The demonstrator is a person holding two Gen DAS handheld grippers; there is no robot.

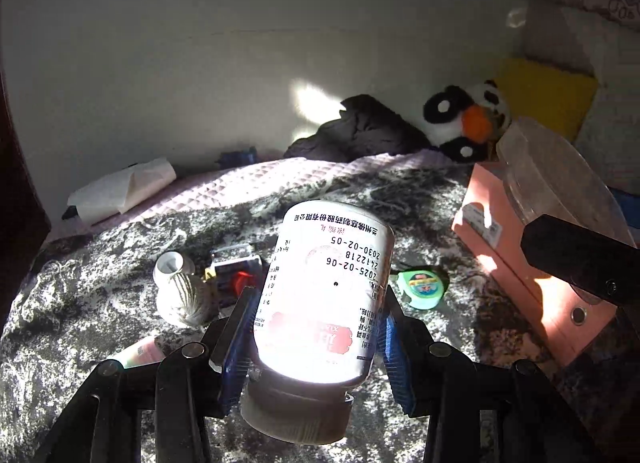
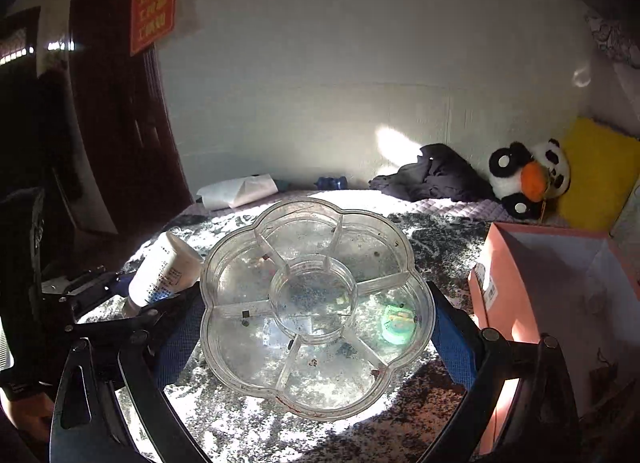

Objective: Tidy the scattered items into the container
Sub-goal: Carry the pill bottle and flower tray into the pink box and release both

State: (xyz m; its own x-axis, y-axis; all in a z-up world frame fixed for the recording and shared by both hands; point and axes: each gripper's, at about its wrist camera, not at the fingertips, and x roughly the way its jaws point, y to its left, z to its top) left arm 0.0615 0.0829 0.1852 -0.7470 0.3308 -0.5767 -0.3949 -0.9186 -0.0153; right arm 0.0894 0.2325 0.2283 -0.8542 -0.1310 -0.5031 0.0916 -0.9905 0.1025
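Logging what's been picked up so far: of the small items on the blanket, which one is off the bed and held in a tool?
The white medicine bottle, clamped cap-down in the left tool; the ribbed vase and green tape measure lie on the blanket.

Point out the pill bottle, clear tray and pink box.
pill bottle (image 1: 328, 287), left wrist view, on its printed label.
clear tray (image 2: 316, 403), right wrist view, on its near rim.
pink box (image 2: 516, 303), right wrist view, on its sunlit side wall.
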